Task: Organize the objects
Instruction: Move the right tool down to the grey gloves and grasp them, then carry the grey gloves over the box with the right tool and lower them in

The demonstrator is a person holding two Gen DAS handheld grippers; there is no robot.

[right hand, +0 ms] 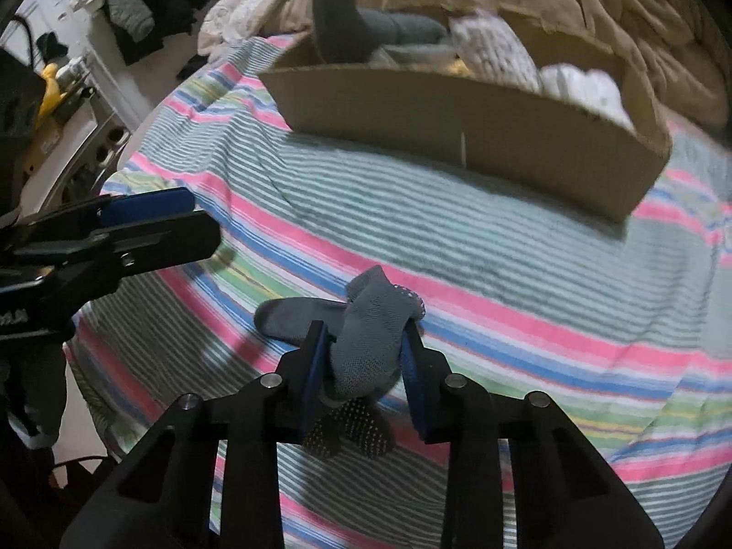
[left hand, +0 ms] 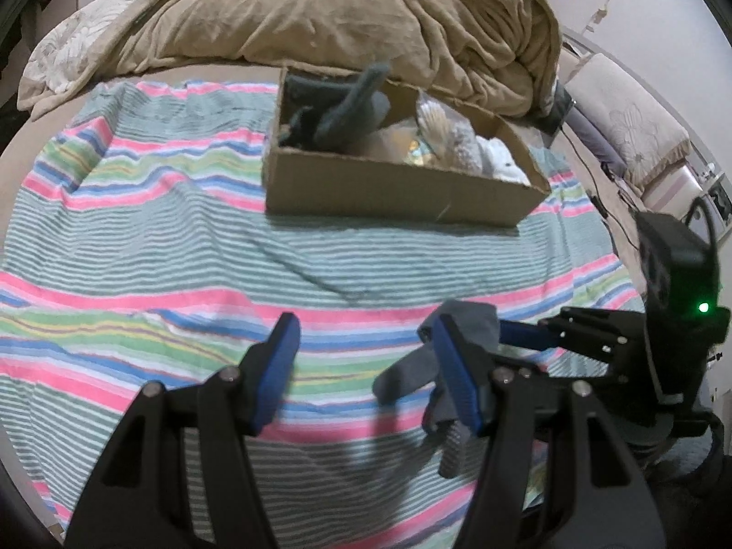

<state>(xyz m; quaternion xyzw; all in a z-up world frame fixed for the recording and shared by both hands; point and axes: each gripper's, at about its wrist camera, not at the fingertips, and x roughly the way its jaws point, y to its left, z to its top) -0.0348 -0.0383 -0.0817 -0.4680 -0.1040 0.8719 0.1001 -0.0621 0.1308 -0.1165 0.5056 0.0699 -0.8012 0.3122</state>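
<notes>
Sock pinched on the striped blanket
The right gripper (right hand: 366, 352) clamps the grey sock (right hand: 366, 334) between its pads; the left gripper (left hand: 366, 366) hangs open just beside.

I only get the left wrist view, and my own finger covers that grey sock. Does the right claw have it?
Observer: Yes. The right claw is shut on the sock, pads pressing both sides.
Operator: What part is pinched?
Observer: The bunched middle; a dotted grip sole hangs below the pads.
Operator: And my left claw?
Observer: The left claw is open with nothing between its fingers, off to the side of the sock.
Operator: Room in the box?
Observer: The box holds dark socks on the left and white ones on the right.
</notes>
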